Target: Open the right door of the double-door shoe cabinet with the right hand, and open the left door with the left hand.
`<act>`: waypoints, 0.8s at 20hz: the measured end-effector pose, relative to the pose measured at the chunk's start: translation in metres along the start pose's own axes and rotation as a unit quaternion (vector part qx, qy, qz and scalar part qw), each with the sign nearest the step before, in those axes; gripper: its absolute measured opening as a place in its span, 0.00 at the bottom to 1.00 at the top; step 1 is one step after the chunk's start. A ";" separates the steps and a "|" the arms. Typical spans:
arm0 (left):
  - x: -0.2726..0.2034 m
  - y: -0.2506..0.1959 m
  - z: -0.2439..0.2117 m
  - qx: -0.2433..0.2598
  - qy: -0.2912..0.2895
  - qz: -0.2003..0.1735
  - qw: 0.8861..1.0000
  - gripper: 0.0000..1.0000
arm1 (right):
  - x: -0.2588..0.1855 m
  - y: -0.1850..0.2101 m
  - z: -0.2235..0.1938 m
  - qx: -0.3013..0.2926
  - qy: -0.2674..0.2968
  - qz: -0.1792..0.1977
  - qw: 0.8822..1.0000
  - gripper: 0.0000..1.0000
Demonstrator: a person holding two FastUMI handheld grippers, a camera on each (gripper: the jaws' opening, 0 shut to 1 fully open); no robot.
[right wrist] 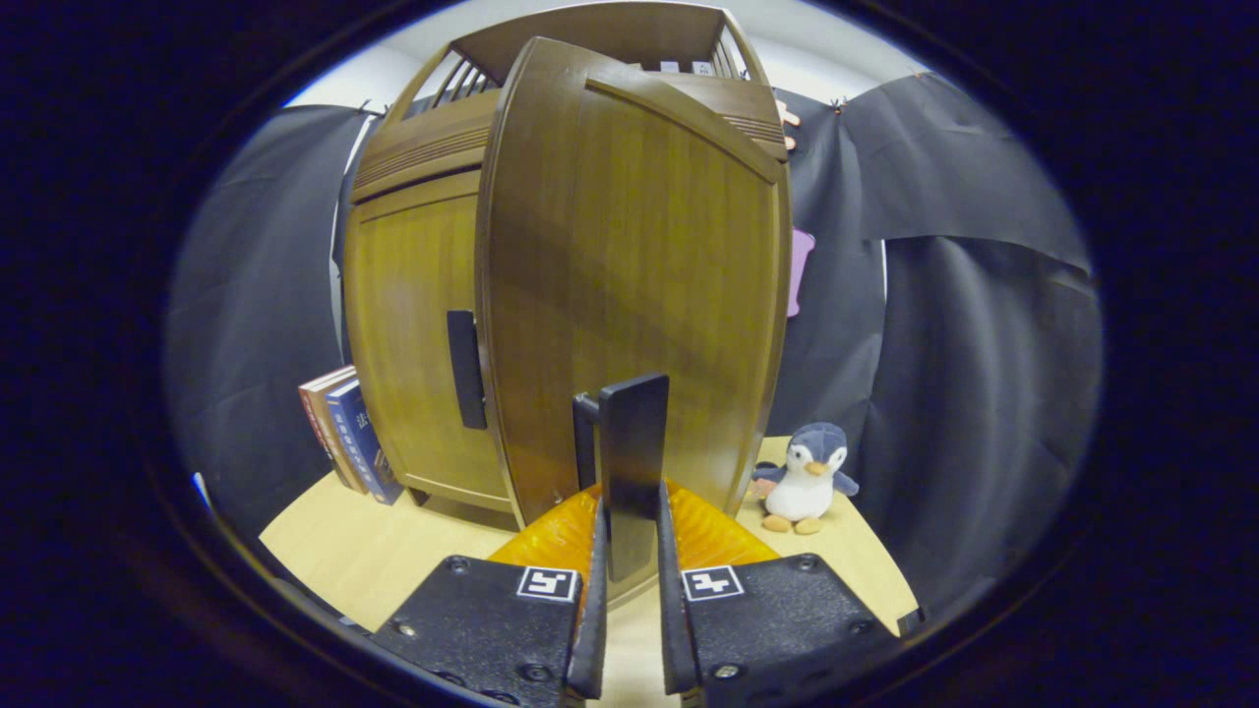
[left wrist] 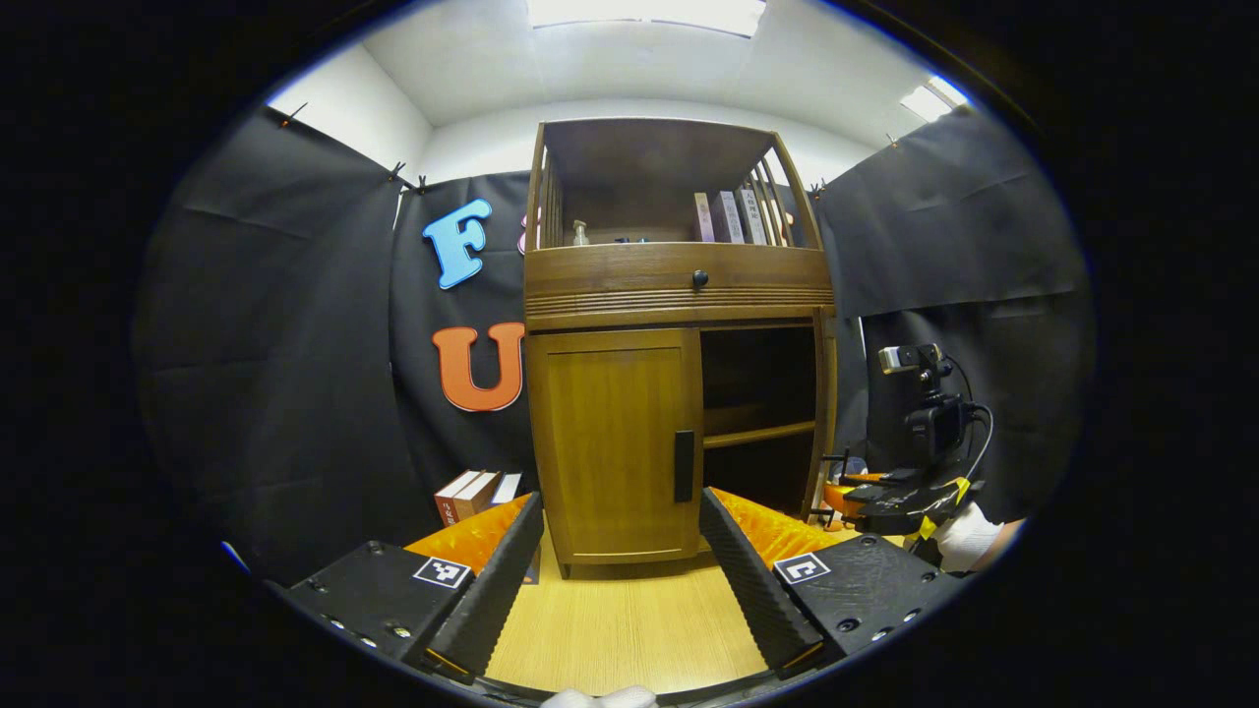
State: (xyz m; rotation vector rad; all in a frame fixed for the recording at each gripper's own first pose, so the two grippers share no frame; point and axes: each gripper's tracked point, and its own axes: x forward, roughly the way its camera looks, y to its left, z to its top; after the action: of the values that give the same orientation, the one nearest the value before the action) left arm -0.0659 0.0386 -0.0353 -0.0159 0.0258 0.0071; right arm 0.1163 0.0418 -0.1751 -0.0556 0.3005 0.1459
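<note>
The wooden shoe cabinet [left wrist: 679, 285] stands on a light wood surface. Its left door [left wrist: 615, 442] is closed, with a dark vertical handle [left wrist: 684, 465] at its inner edge. My left gripper [left wrist: 622, 501] is open just in front of that door, touching nothing. The right door [right wrist: 639, 246] is swung out, showing dark shelves [left wrist: 757, 433] inside. My right gripper [right wrist: 629, 521] is shut on the right door's handle [right wrist: 632, 442]. In the left gripper view the right gripper [left wrist: 885, 497] is at the right, held by a gloved hand [left wrist: 969, 536].
Several books [right wrist: 339, 433] lean against the cabinet's left side. A penguin plush [right wrist: 807, 477] sits on the surface to the right of the open door. A drawer with a knob [left wrist: 699, 278] and an upper shelf with books [left wrist: 728, 216] top the cabinet.
</note>
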 end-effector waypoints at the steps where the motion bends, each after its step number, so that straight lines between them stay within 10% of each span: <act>1: 0.001 0.000 -0.001 0.000 0.001 -0.003 1.000 0.96 | -0.001 -0.003 -0.001 0.001 0.000 -0.003 1.000 0.25; 16: 0.026 -0.045 0.006 -0.016 -0.003 -0.048 0.999 0.96 | -0.025 -0.055 -0.011 0.026 0.005 -0.004 1.000 0.16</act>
State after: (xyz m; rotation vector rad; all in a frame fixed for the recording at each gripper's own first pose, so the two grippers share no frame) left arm -0.0395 -0.0060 -0.0296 -0.0496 0.0182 -0.0885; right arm 0.0975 -0.0167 -0.1760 -0.0053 0.3143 0.1297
